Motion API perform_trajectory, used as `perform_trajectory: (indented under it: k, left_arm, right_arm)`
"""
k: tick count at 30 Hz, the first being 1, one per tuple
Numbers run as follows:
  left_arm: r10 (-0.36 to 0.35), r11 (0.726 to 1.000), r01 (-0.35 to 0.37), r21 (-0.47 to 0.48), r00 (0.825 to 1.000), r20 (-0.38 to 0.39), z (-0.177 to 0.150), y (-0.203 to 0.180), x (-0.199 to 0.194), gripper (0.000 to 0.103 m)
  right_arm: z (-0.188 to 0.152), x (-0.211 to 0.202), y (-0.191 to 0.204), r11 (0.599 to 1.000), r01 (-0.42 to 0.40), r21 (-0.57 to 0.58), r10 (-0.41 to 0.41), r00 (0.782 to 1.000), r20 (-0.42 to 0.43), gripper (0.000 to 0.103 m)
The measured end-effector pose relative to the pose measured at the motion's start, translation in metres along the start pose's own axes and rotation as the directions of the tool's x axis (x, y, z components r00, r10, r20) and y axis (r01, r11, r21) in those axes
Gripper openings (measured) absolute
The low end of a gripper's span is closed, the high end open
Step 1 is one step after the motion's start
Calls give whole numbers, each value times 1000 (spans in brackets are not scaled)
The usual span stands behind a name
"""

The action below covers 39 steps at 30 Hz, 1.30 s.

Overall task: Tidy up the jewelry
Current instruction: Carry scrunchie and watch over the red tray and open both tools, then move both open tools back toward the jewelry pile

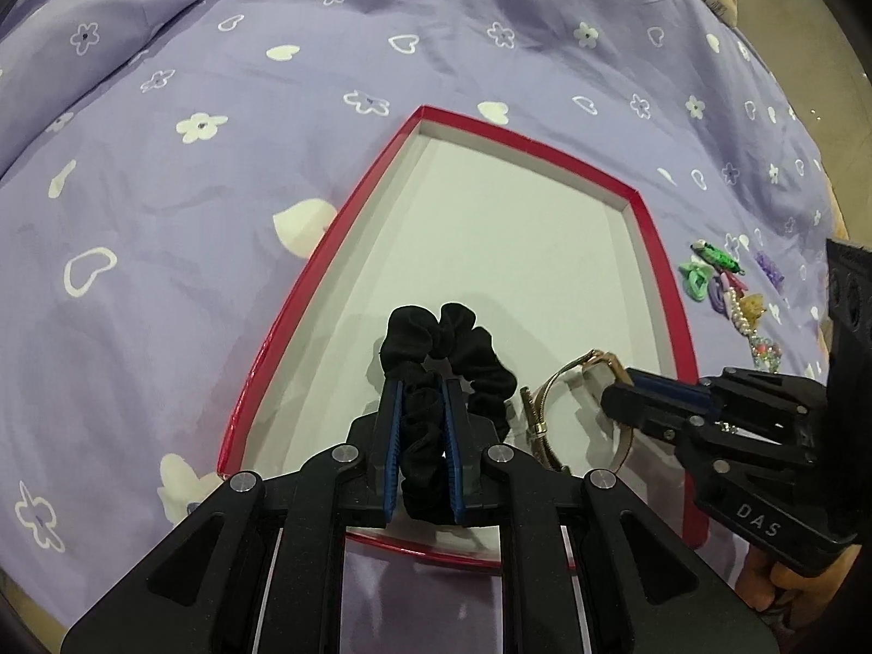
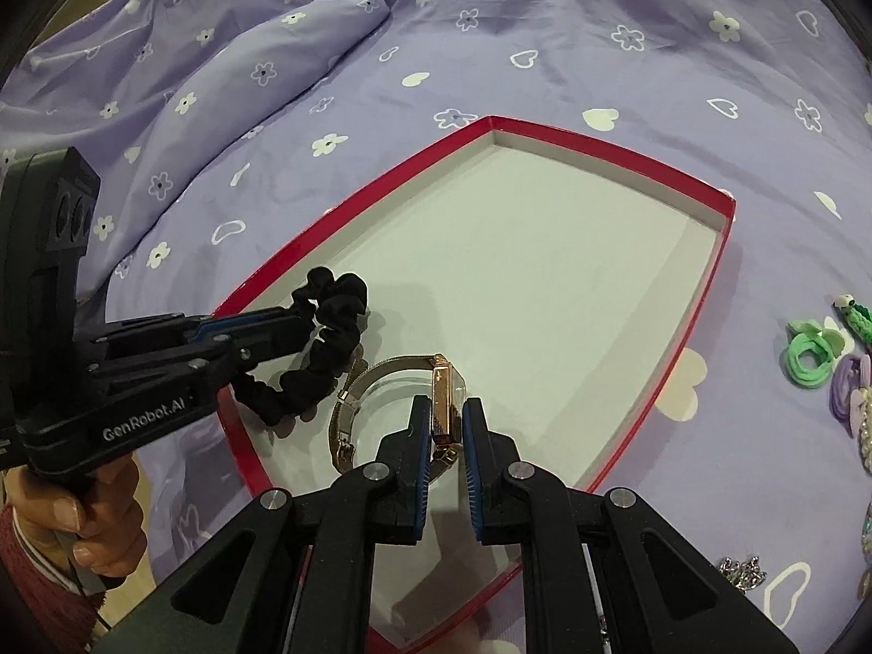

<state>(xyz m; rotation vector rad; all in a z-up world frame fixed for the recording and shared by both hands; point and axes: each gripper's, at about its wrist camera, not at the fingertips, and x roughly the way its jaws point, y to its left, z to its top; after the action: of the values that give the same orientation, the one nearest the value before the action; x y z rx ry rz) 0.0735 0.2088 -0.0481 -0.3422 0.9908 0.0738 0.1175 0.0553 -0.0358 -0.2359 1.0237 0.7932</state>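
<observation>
Silver chain (image 2: 741, 577) beside red tray (image 2: 703, 294): right view only.

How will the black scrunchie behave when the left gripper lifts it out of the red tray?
The black scrunchie looks soft: its bunched fabric squeezes between the left gripper pads. It probably droops rather than holding shape. Likely light and unlikely to slip.

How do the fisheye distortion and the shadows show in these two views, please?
Left wrist view: the red box's rim bows outward; black scrunchie sharp. Right wrist view: same bowing; the watch throws a faint shadow on the box floor.
</observation>
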Motion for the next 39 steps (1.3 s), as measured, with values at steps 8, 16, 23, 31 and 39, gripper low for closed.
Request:
perform_trajectory:
  k: [8,16,23,31,39]
  left_arm:
    - [30,1000,-30,-4,1000,-4,1,0,0,29]
    - [43,999,-44,1,999,30,1,-4,-14,55]
    - [27,999,-29,24,997,71,4,-22,-32,62]
    - [-10,995,1,96,996,91,8,-63,-38,62]
    - [-51,985,38,167,996,71,9,-105,-32,62]
  right_arm:
    - [2,-1,-1,999,-37,27,37,999,9,17]
    - [-1,-27,-8,996,-66,60,60,994,89,34]
    - [-15,-63,-33,985,-74,154,46,984,175,43]
    - [-45,-101,-75,964,-40,262,-23,971,236,43]
    - [-81,-131,-122,930,17,368,-115,962,246,43]
